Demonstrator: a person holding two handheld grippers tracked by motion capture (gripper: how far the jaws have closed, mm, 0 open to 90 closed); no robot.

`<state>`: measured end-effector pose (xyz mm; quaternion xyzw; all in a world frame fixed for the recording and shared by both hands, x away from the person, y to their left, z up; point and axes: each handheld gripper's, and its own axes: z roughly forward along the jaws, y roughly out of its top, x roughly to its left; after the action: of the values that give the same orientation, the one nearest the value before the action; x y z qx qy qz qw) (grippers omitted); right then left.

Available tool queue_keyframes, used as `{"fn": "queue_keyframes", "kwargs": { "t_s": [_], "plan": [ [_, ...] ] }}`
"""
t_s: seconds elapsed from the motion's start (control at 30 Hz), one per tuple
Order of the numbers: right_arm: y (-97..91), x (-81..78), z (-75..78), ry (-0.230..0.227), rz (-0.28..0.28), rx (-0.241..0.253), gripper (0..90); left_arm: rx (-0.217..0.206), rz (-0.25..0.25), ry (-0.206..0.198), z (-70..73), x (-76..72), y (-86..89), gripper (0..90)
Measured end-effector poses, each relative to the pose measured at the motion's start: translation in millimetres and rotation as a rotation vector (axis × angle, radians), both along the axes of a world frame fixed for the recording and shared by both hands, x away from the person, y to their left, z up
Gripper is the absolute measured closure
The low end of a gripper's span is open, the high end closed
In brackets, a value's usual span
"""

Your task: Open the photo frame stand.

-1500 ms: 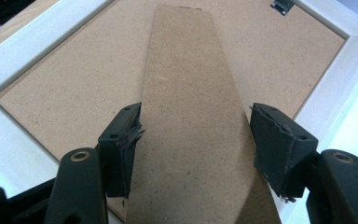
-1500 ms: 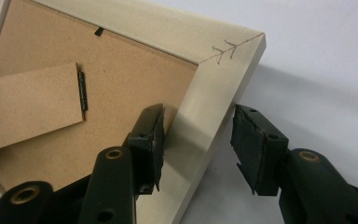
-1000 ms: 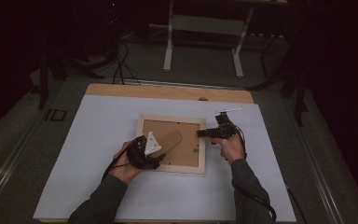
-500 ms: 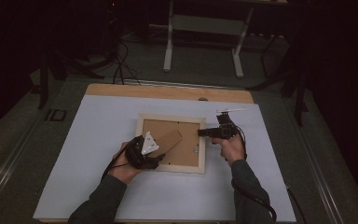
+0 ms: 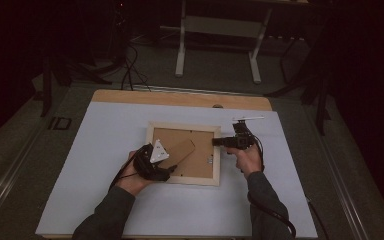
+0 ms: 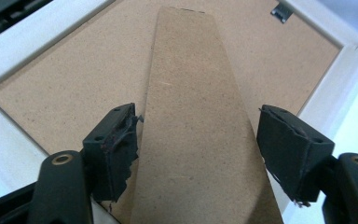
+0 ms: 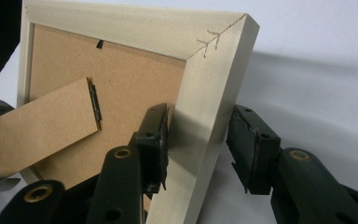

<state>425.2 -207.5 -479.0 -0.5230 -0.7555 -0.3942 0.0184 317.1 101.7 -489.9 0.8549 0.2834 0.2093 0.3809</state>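
fibreboard stand sits loose between the wide left gripper; right gripper straddles the frame rail, closing, one pad touching — frame may skid.

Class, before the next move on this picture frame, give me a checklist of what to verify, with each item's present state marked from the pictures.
1. Frame lies face down on the white mat, backing up: ok.
2. Left gripper jaws open around the stand, having just opened; pads clear of it: ok.
3. Right gripper astride the frame's right rail: ok.
4. Right gripper pressing on that rail: cannot tell; the inner pad touches, the outer one stands off.
5. Stand's hinge joined to the backing: ok.
6. Backing clips turned shut: cannot tell.
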Motion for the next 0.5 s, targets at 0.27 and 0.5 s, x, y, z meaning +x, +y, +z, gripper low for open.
{"fn": "queue_keyframes", "kwargs": {
  "t_s": [0.27, 0.5],
  "plan": [
    [-0.1, -0.8, 0.6, -0.006, 0.002, -0.001, 58.3, -0.117, 0.012, 0.18, 0.7, 14.0, 13.4, 28.7],
    [0.2, -1.0, 1.1, -0.011, 0.003, -0.003, 58.2, -0.153, -0.003, 0.313, -2.9, 23.0, 16.2, 35.7]
  ]
}}
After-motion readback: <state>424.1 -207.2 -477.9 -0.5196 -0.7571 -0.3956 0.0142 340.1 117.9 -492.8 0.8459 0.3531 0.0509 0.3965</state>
